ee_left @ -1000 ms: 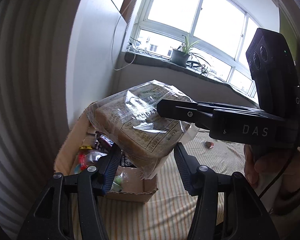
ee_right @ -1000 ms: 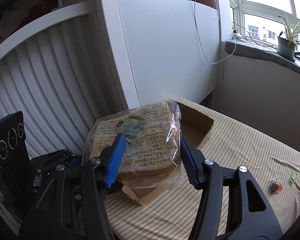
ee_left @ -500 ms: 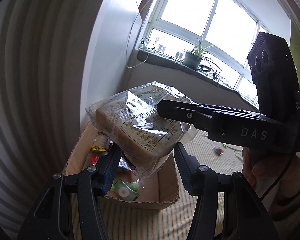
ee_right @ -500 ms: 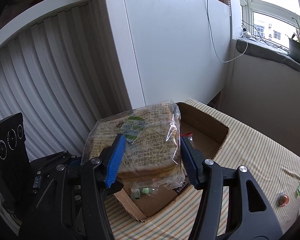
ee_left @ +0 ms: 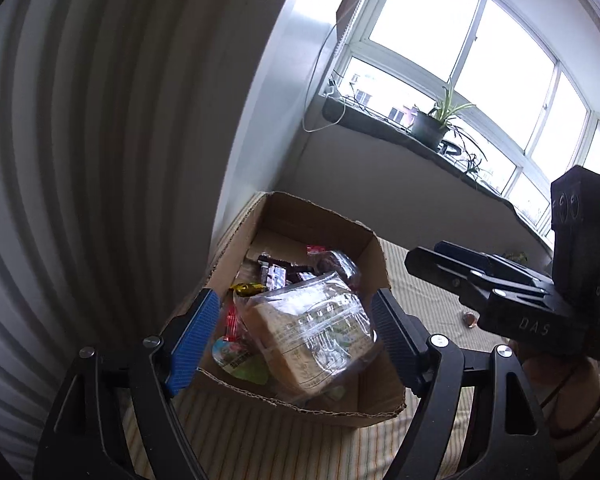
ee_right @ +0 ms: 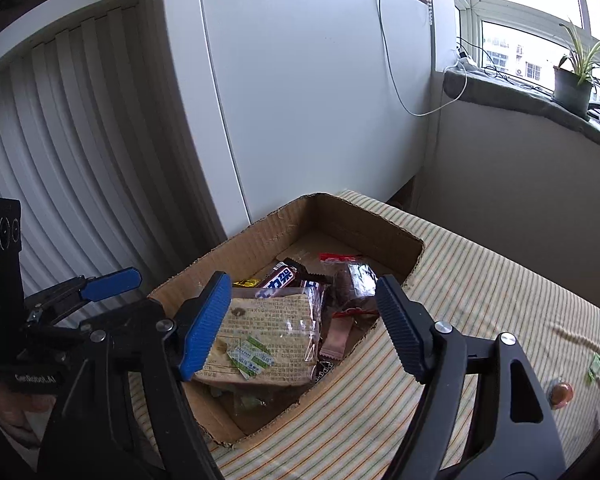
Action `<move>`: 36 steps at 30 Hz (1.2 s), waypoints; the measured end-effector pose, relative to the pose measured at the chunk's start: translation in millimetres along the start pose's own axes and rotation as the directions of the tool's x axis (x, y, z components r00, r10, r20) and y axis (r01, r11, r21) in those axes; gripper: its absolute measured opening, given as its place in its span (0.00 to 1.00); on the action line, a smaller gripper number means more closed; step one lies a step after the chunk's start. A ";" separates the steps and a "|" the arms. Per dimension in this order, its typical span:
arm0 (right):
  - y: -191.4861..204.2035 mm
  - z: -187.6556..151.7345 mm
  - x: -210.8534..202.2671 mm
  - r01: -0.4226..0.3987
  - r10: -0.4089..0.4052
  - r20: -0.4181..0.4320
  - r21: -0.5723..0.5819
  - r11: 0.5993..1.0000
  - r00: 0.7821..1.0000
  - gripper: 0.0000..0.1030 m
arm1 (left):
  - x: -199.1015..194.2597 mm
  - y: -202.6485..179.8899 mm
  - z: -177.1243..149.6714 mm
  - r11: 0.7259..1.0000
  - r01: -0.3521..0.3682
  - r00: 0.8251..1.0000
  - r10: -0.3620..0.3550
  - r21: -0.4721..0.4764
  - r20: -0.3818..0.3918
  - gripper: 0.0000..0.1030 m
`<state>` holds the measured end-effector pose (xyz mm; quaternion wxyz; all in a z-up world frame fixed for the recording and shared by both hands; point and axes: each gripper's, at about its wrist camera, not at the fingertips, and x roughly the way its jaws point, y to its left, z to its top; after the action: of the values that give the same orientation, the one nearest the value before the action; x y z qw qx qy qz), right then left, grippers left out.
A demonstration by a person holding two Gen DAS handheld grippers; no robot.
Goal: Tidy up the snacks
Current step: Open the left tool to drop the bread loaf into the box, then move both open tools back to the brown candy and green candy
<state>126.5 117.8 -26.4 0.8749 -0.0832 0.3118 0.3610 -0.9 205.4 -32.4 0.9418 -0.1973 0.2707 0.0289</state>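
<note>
Your left gripper (ee_left: 294, 322) hovers over the near end of the cardboard box (ee_left: 300, 216), its jaws apart and opening, with the bagged bread (ee_left: 312, 340) seen between them but lower down, touching neither pad. The bread lies inside the box, at its near end, tilted on top of the other snacks. Your right gripper (ee_right: 302, 316) hangs over the same box from the other side, its jaws also apart and opening; the bread (ee_right: 268, 340) sits below the gap, nearer the blue pad (ee_right: 204, 324), and no pad presses on it.

Behind the bread, toward the far wall of the box (ee_right: 364, 220), lie a dark chocolate bar (ee_right: 282, 278), a yellow wrapper (ee_right: 246, 282), and a clear packet with a red strip (ee_right: 350, 276). A pink wrapper (ee_right: 336, 338) lies just beside the bread, toward the box's right wall. Green-labelled packets (ee_left: 240, 362) peek out under the bread at the near wall.

The box stands on the striped cloth of the desk (ee_right: 480, 280), against the white cabinet (ee_right: 300, 100). Well apart from the box on the cloth lie a small round wrapped sweet (ee_right: 561, 393) and a green scrap (ee_right: 594, 366). Your right hand (ee_left: 552, 372) shows below its gripper's body in the left wrist view.
</note>
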 end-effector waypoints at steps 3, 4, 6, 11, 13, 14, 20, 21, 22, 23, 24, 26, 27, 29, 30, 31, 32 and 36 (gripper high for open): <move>2.2 -3.3 -8.4 0.032 -0.032 0.020 -0.007 0.999 0.999 0.90 | -8.1 -3.3 1.9 1.000 -0.007 1.000 0.007 0.015 0.021 0.76; 2.8 -5.2 -10.9 0.047 -0.047 0.026 -0.012 0.999 0.999 0.91 | -10.5 -4.0 1.4 1.000 -0.008 1.000 0.008 0.016 0.024 0.76; -0.4 -5.2 -13.6 0.068 -0.068 0.040 -0.009 0.998 0.997 0.91 | -13.8 -5.3 0.2 1.000 -0.009 1.000 0.008 0.013 0.026 0.76; 3.3 -9.3 -23.7 0.071 -0.070 0.056 -0.013 0.997 0.996 0.91 | -16.8 -13.4 -0.1 1.000 -0.002 1.000 0.002 0.003 0.025 0.76; 3.9 -11.7 -26.1 0.073 -0.072 0.053 -0.017 0.997 0.996 0.91 | -19.6 -18.8 -0.5 1.000 -0.003 1.000 0.003 0.010 0.029 0.76; 4.0 -13.0 -28.3 0.072 -0.071 0.056 -0.019 0.997 0.996 0.91 | -20.3 -21.9 -0.2 1.000 -0.002 1.000 0.002 0.016 0.030 0.76; -7.5 -23.0 -41.9 0.061 -0.061 0.075 0.004 0.998 0.995 0.91 | -19.2 -51.1 -0.3 0.997 0.003 1.000 -0.005 0.073 0.021 0.76; -11.5 -24.4 -44.1 0.062 -0.063 0.076 0.010 0.998 0.995 0.91 | -18.4 -57.2 -0.6 0.997 0.008 1.000 -0.010 0.083 0.019 0.76; -16.2 -26.3 -47.0 0.064 -0.065 0.077 0.018 0.998 0.995 0.91 | -17.2 -64.1 -0.9 0.996 0.013 1.000 -0.014 0.093 0.014 0.76; -21.1 -28.4 -50.3 0.066 -0.068 0.079 0.026 0.997 0.995 0.91 | -15.4 -71.5 -1.5 0.994 0.017 1.000 -0.018 0.105 0.008 0.76; -27.0 -31.0 -54.4 0.068 -0.071 0.084 0.037 0.997 0.994 0.91 | -13.2 -79.2 -2.4 0.993 0.020 1.000 -0.021 0.118 0.002 0.76; -39.9 -36.7 -64.1 0.075 -0.080 0.093 0.061 0.995 0.992 0.91 | -8.0 -95.9 -5.2 0.989 0.030 1.000 -0.028 0.147 -0.014 0.76; -47.4 -40.6 -69.5 0.081 -0.088 0.098 0.073 0.994 0.991 0.91 | -4.8 -104.9 -7.1 0.986 0.037 0.999 -0.034 0.162 -0.023 0.76; -65.0 -49.3 -82.0 0.100 -0.111 0.107 0.104 0.990 0.988 0.91 | 2.9 -124.2 -10.6 0.980 0.060 0.998 -0.053 0.192 -0.044 0.76; -75.4 -54.7 -90.4 0.112 -0.126 0.110 0.123 0.986 0.986 0.91 | 6.9 -134.2 -12.8 0.976 0.077 0.996 -0.067 0.206 -0.056 0.76; -86.1 -60.7 -98.5 0.128 -0.145 0.112 0.142 0.981 0.983 0.91 | 12.2 -145.2 -15.4 0.971 0.098 0.994 -0.084 0.220 -0.071 0.76; -96.8 -66.6 -106.3 0.147 -0.166 0.113 0.162 0.976 0.980 0.91 | 16.9 -155.2 -18.3 0.965 0.118 0.991 -0.101 0.234 -0.087 0.76; -144.4 -96.0 -144.9 0.236 -0.269 0.099 0.258 0.937 0.958 0.91 | 38.4 -201.2 -32.1 0.934 0.204 0.974 -0.165 0.292 -0.154 0.76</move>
<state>99.7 -106.5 -26.1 0.9363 0.0094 0.2817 0.2093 48.3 5.8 -5.7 0.9403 -0.0748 0.3115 -0.1148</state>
